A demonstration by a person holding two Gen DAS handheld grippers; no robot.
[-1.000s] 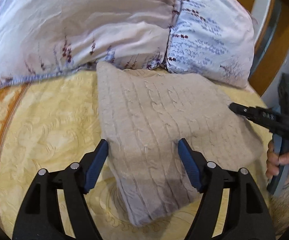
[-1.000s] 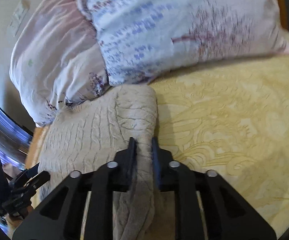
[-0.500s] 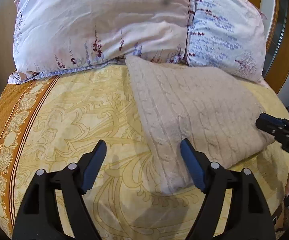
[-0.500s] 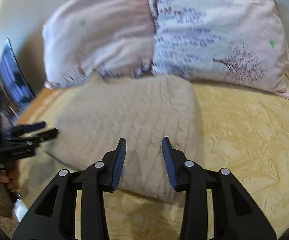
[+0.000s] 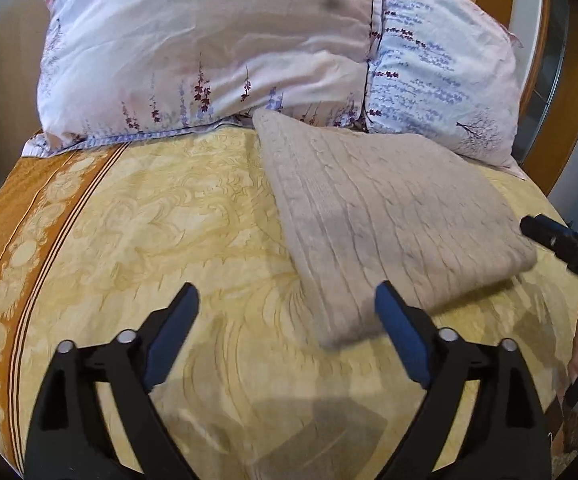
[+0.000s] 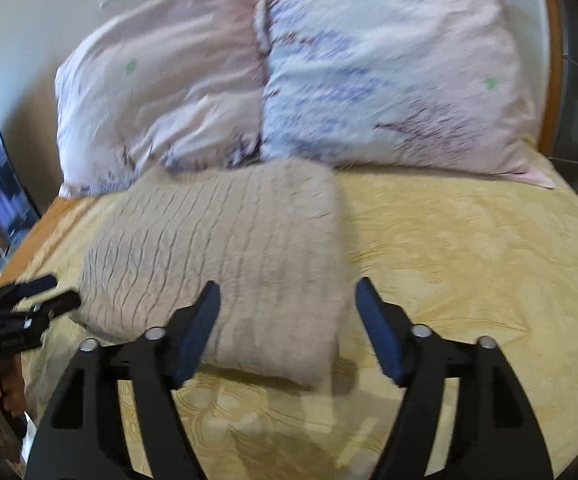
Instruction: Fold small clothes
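Where pillows lie, folded sweater touches them.

A beige sweater of thick cable-knit wool, matt and ribbed, is seen folded on a bedspread of yellow cloth with a faint woven sheen. The pillows are covered in smooth, thin printed cotton. The headboard is made of glossy varnished wood. The fingers are padded in matt blue rubber on black plastic.
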